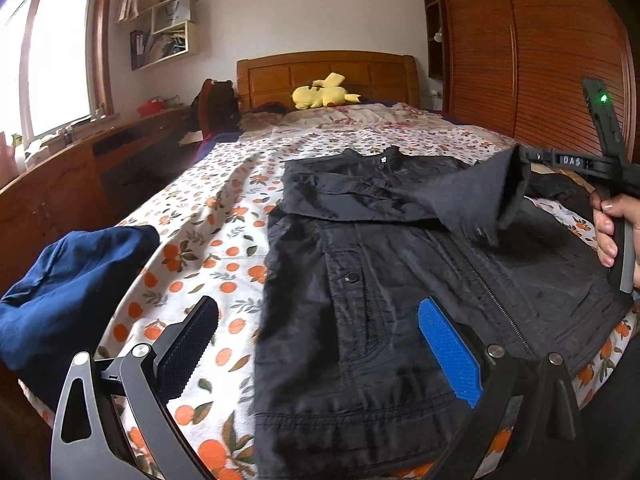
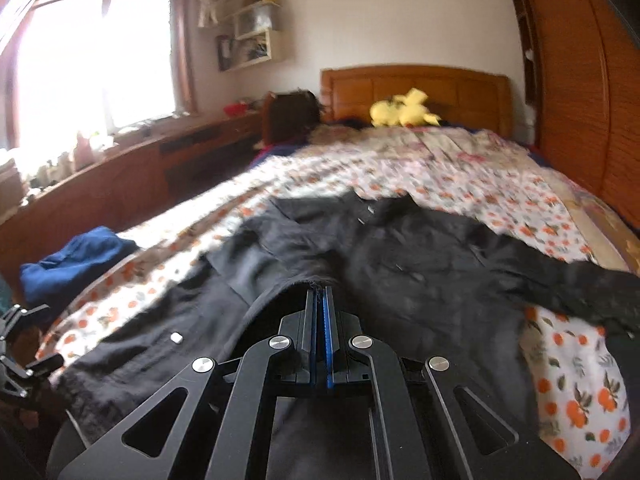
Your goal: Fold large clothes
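A black jacket (image 1: 400,280) lies front-up on the bed (image 1: 224,240), spread over an orange-print sheet, its collar toward the wooden headboard (image 1: 328,76) and its hem toward the foot of the bed. One sleeve (image 1: 468,208) is lifted off the jacket's chest and stretched across it.

The right gripper (image 2: 320,300) has its jaws pressed together on the cuff of that sleeve — dark cloth is pinched between the black pad and the blue one. In the left wrist view this gripper shows beside the jacket's far shoulder, a hand (image 1: 608,228) wrapped round its handle.

The left gripper (image 1: 316,344) hovers over the jacket's hem with its jaws spread wide and nothing between them; one finger sits above the sheet just beside the jacket's edge, the other above the jacket near its zip.

A crumpled blue garment (image 1: 76,292) sits at the bed's edge, well apart from the jacket. A yellow plush toy (image 1: 320,94) rests against the headboard — far from the jacket's collar.
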Tool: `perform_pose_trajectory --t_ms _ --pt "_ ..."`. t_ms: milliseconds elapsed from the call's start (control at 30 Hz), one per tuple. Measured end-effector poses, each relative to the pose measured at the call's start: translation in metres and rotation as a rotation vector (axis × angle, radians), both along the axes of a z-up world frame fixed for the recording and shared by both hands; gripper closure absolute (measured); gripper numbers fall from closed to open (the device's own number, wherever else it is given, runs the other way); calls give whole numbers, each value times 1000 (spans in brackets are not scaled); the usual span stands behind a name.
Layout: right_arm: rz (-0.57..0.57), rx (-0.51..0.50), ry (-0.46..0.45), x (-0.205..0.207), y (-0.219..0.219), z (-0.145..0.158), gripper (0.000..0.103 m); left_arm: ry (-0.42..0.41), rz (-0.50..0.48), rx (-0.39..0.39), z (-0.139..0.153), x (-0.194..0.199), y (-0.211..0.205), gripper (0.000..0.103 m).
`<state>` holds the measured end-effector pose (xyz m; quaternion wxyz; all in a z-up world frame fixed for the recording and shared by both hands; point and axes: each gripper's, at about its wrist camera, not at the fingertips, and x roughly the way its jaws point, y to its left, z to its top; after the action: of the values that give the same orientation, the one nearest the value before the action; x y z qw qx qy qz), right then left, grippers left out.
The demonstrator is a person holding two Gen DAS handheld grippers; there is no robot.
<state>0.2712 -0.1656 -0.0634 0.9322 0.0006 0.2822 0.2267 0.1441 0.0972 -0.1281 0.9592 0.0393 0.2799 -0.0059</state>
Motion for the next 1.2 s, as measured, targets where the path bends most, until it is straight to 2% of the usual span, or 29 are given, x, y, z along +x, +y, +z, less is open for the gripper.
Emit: perform_pose_trajectory --t_ms 100,233,500,533,600,633,833,933,1000,1200 --pt "-7 -26 50 7 -9 -15 101 -1 -15 6 0 6 -9 2" --pt "16 -70 71 6 -12 -28 101 -6 -44 -2 -4 20 -20 2" --pt "13 -133 90 -1 -18 -34 99 -16 -75 -15 -20 68 -34 2" --pt "18 -141 89 -3 -17 -33 97 -14 -78 -27 -23 74 -33 2" --pt "22 -167 81 -7 -16 -33 82 -9 -82 -48 -27 84 -32 2" --pt "23 -180 75 -9 -15 -33 79 -8 -84 -52 -29 86 -32 2" --pt "28 -193 65 -21 -14 -32 78 -9 -100 -79 -39 92 -27 2" --pt "55 -201 55 -24 -1 -33 74 -22 -103 -82 -42 89 -27 2" --pt "82 -210 47 -26 12 -35 64 -33 -107 -75 -42 87 -27 2" --pt "181 -220 41 -32 50 -41 63 -53 -115 -66 -45 83 -29 2"
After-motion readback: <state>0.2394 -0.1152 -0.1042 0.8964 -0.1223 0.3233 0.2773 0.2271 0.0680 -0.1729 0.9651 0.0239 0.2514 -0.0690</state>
